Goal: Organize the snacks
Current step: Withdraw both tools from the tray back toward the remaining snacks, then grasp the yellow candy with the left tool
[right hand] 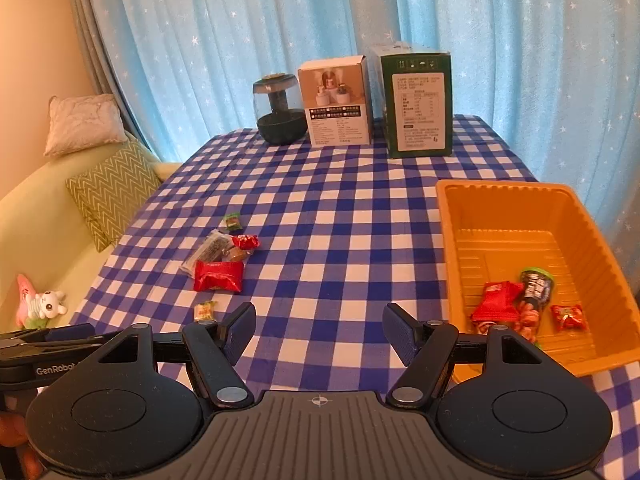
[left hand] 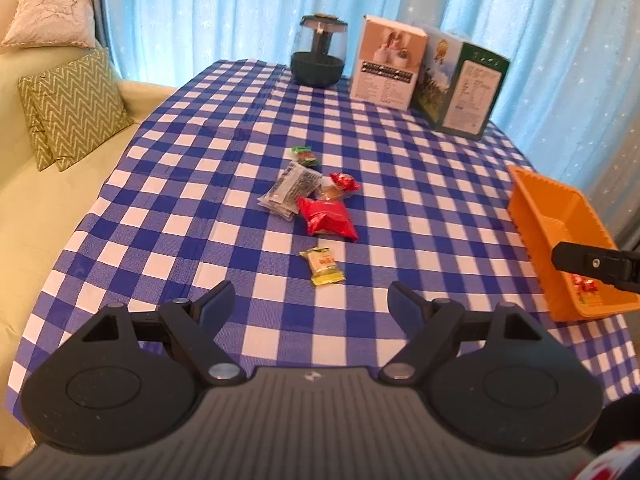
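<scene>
The table [right hand: 340,216], under a blue-and-white checked cloth, fills the middle of both views. An orange bin [right hand: 448,220] sits at the right of the right wrist view; it holds a red packet [right hand: 498,300], a dark tube of snacks [right hand: 534,296] and a small red candy [right hand: 568,317]. At the upper centre two boxes [right hand: 338,106] stand side by side next to a dark glass jar [right hand: 278,110].

Loose snacks lie at centre frame in the left wrist view: a red bag [left hand: 328,216], a clear grey pouch [left hand: 292,190] touching it, a yellow bar [left hand: 323,266] just below, a red candy [left hand: 344,181], and a green candy [left hand: 304,156] above.

The left gripper [left hand: 312,306] stands wide apart over bare cloth, holding nothing. The right gripper [right hand: 319,332] is likewise parted and holds nothing.
</scene>
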